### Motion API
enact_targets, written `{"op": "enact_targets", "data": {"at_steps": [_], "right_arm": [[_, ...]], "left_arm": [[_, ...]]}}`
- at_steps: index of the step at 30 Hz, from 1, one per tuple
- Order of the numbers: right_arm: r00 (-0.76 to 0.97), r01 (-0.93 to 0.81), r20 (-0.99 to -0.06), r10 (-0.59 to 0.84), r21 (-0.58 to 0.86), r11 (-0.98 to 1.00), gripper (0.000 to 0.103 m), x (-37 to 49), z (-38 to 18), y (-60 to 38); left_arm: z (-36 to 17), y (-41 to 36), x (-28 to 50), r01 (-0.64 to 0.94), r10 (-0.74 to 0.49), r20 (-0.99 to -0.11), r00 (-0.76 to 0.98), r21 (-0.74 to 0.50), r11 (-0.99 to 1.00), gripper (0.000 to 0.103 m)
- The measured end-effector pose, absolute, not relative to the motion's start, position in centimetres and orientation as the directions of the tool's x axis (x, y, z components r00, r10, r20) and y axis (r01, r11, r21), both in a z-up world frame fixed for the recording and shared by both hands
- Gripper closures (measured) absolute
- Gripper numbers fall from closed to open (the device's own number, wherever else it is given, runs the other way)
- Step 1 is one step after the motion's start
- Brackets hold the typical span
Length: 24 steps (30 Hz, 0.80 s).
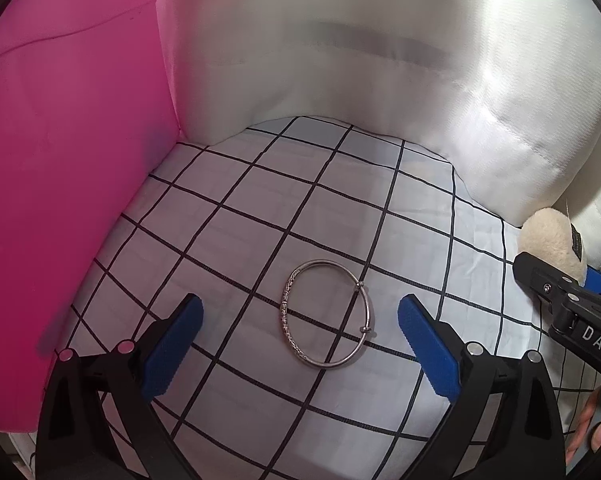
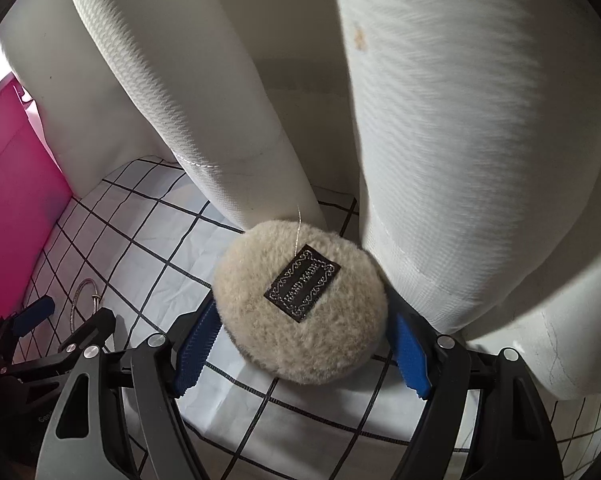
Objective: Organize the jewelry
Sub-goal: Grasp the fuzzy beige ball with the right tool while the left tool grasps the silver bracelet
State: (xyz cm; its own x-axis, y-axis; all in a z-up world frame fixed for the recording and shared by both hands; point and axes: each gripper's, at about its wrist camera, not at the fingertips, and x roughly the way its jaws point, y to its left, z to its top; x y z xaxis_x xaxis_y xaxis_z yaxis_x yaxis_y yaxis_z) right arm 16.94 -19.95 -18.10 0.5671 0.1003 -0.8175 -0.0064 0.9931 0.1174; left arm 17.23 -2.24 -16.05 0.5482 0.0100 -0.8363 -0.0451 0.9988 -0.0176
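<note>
Pink panel standing far left of the silver bangle. Left gripper spread wide, blue pads clear of the bangle on either side. Bangle lying flat on the checked cloth. Right of the bangle, right gripper clenched on a fluffy beige pouch bearing a dark label, close before the white cushions.
</note>
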Motion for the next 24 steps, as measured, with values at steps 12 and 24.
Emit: {"op": "enact_targets", "data": {"at_steps": [12,24], "right_arm": [[0.582,-0.037,-0.804,0.123,0.125,0.991,0.042,16.1,-18.0,-19.3],[0.608,-0.063,-0.776,0.168,0.164,0.984,0.043,12.3,-15.9,-17.7]], "left_arm": [[-14.5,-4.4,14.1,0.009,-0.049,-0.805,0.591,-0.054,0.998,0.062],[-12.0,-1.9,10.3,0.031,-0.086,-0.794,0.602,-0.085,0.996,0.062]]}}
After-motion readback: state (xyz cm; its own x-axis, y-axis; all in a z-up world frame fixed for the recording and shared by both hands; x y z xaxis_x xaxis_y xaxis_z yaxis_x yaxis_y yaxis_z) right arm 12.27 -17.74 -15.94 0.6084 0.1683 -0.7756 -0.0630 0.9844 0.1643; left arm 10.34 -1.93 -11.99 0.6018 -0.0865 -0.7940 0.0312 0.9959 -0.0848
